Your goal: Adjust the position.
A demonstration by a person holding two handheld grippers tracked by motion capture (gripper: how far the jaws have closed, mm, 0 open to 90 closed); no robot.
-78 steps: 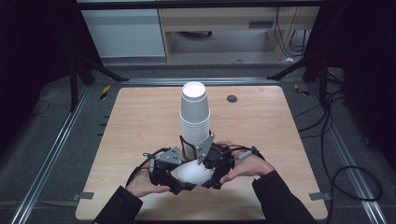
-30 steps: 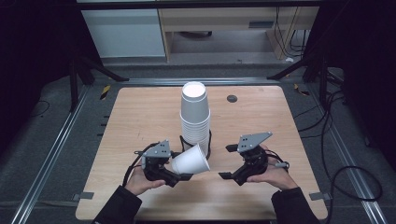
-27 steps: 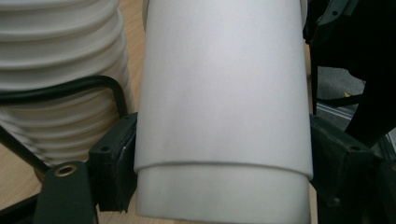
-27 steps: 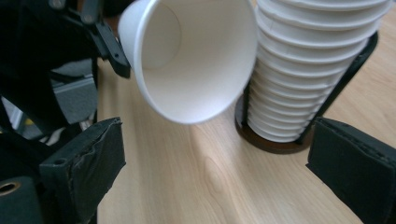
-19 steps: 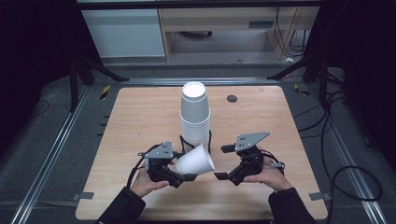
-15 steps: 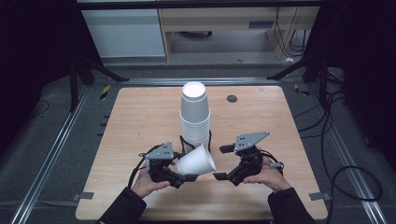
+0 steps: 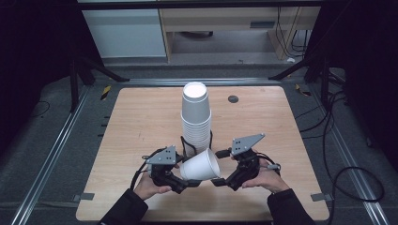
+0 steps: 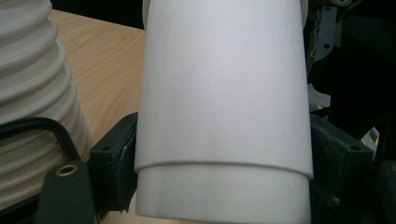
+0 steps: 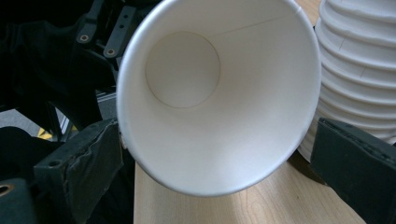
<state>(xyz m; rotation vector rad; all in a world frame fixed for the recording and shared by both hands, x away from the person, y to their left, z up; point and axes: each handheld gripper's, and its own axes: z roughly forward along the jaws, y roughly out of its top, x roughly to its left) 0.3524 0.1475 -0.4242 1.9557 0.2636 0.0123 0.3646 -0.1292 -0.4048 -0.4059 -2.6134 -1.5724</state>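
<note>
A single white paper cup lies tilted on its side above the table's front, held near its base by my left gripper. In the left gripper view both black jaws press the cup from either side, so the left gripper is shut on it. The cup's open mouth faces my right gripper, whose jaws stand wide apart on either side of the rim. In the high view the right gripper is open just right of the cup. A tall stack of white cups stands right behind.
The stack is close on the left gripper's left and the stack on the right gripper's right. A small black disc lies on the wooden table at the back. Metal rails run along both sides.
The two grippers, together on the cup at first, came apart with the cup staying in the left one. Since then the right gripper has moved left, up to the cup's mouth.
</note>
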